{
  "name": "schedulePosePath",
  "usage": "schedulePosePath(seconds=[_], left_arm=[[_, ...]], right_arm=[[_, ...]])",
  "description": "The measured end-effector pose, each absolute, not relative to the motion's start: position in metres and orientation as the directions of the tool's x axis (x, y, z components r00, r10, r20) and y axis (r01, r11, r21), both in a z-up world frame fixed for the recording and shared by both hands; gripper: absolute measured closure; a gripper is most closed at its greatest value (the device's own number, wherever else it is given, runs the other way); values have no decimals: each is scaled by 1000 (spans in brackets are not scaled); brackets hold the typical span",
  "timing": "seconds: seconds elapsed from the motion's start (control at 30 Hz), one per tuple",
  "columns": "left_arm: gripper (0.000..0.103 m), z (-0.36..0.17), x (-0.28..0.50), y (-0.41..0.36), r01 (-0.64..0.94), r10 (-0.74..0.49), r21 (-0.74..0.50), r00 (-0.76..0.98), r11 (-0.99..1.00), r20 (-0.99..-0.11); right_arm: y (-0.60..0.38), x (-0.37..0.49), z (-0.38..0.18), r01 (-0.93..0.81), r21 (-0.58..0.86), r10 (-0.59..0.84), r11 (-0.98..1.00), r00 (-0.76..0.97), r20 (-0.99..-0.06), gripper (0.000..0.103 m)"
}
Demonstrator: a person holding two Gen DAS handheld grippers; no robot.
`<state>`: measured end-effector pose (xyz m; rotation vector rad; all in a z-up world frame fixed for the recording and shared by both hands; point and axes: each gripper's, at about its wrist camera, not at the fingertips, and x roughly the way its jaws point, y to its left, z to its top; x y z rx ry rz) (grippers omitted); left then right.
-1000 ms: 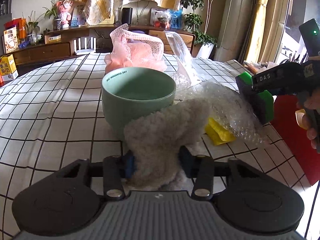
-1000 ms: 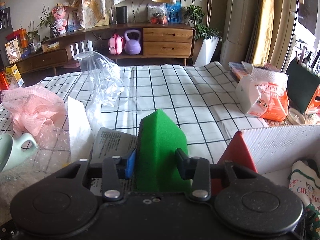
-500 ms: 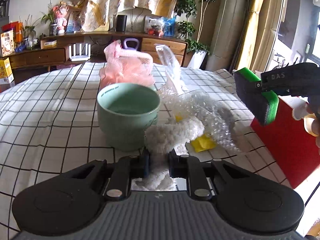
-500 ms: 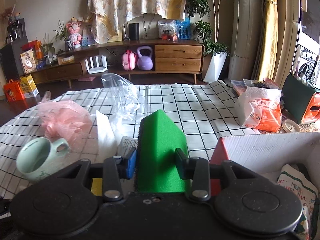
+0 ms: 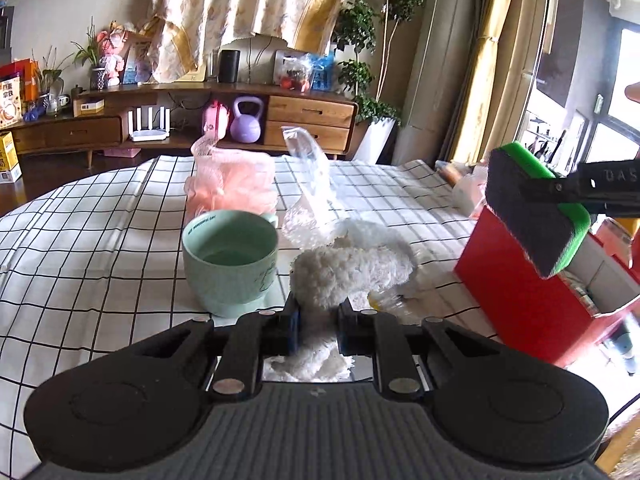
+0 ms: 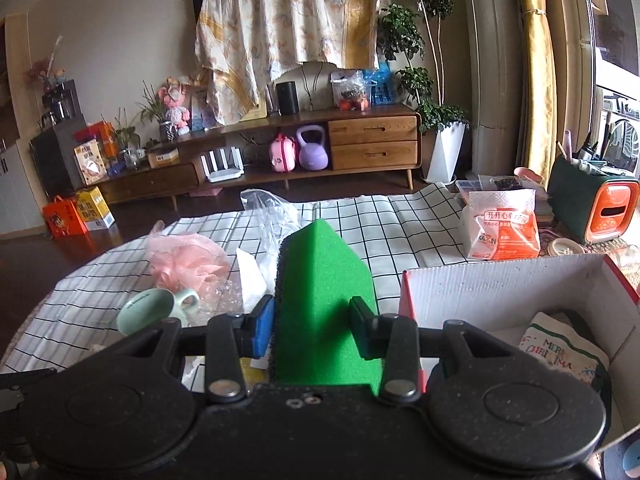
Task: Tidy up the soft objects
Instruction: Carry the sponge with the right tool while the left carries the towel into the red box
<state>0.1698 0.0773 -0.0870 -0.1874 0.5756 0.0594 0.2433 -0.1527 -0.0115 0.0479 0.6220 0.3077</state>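
Now fluffy white cloth (image 5: 352,268) is clamped in L gripper (image 5: 318,330) & lifted beside mint mug (image 5: 231,262); green sponge (image 6: 324,304) clenched in R gripper (image 6: 312,332), raised toward red box (image 6: 516,292).

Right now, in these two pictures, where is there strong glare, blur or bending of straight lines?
Left wrist view: the window at right is overexposed, and the checked tablecloth lines curve from the fisheye lens. Right wrist view: light is more even, the cabinet bows, and the green sponge stays sharp.

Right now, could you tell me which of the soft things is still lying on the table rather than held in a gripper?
The pink mesh puff, behind the green mug; the sponge and fluffy white cloth are both gripped.
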Motion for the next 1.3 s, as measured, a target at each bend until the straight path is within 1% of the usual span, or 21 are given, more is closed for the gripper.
schedulePosePath(seconds=[0.17, 0.27, 0.47, 0.63, 0.77, 0.9, 1.0, 1.3], left_arm=[[86, -67, 159, 69, -94, -15, -179, 848, 979, -530], [86, -53, 152, 57, -76, -22, -170, 860, 982, -510], [86, -32, 150, 35, -30, -58, -171, 872, 985, -486], [86, -24, 156, 10, 2, -70, -138, 873, 990, -483], [86, -21, 166, -10, 27, -91, -135, 866, 990, -492], [86, -17, 176, -35, 73, -117, -109, 867, 991, -485], [86, -18, 187, -53, 100, -134, -96, 859, 990, -495], [86, -12, 216, -112, 208, -200, -38, 848, 977, -491]], right_arm=[[-169, 226, -2, -273, 159, 315, 949, 772, -552, 64], [-180, 215, 4, -278, 168, 325, 946, 778, -538, 64], [-202, 198, 12, -273, 141, 306, 952, 802, -514, 64], [-228, 194, 12, -244, 117, 269, 963, 821, -504, 64], [-252, 195, 8, -204, 110, 231, 973, 833, -503, 64], [-277, 199, -1, -160, 96, 186, 982, 841, -508, 64], [-296, 204, -9, -124, 93, 154, 988, 842, -517, 64], [-349, 222, -29, -43, 120, 101, 992, 841, -532, 64]])
